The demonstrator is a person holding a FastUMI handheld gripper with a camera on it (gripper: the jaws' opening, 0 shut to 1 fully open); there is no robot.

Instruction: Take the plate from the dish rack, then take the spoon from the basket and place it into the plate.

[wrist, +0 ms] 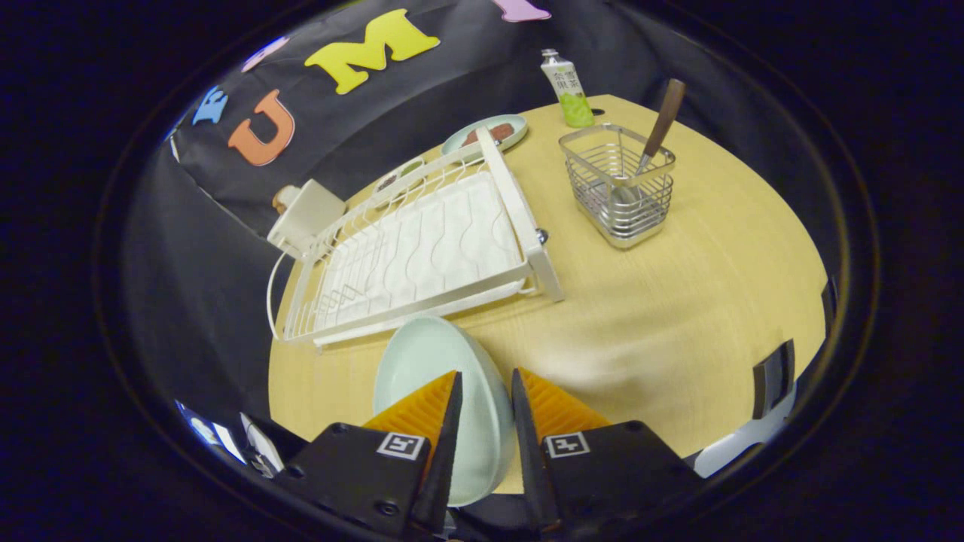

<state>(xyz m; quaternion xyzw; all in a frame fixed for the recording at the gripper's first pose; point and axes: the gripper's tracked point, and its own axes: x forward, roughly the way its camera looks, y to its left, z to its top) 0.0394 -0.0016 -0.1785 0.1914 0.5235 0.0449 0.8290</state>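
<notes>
Gripper: one (486,391), closed on the rim of the plate, a finger pressed on each face.
Plate: one (422,361), pale green, gripped on edge between the fingers, just near of the dish rack, above the near part of the desk.
Dish rack: one (422,256), white wire with a white ribbed tray inside, set on the left half of the desk, no dishes standing in its slots.
Basket: one (619,188), shiny metal wire, square, stood right of the dish rack, well apart from the plate.
Spoon: one (659,128), upright and tilted in the basket, brown handle leaning out to the far right, metal bowl down inside.
Bottle: one (568,89), green label and pale cap, stood at the far edge of the desk beyond the basket; writing on the label too small to read.
Small dishes: two, one (493,132) pale green with something brown on it, just beyond the far corner of the dish rack; another (399,179) partly hidden behind the rack's far rail.
White box: one (307,214), at the far left corner of the dish rack, with a small brown item behind it, too blurred to tell.
Desk: one (678,316), light wood, rounded edge.
Markers: two square black-and-white tags on the gripper body, no readable text.
</notes>
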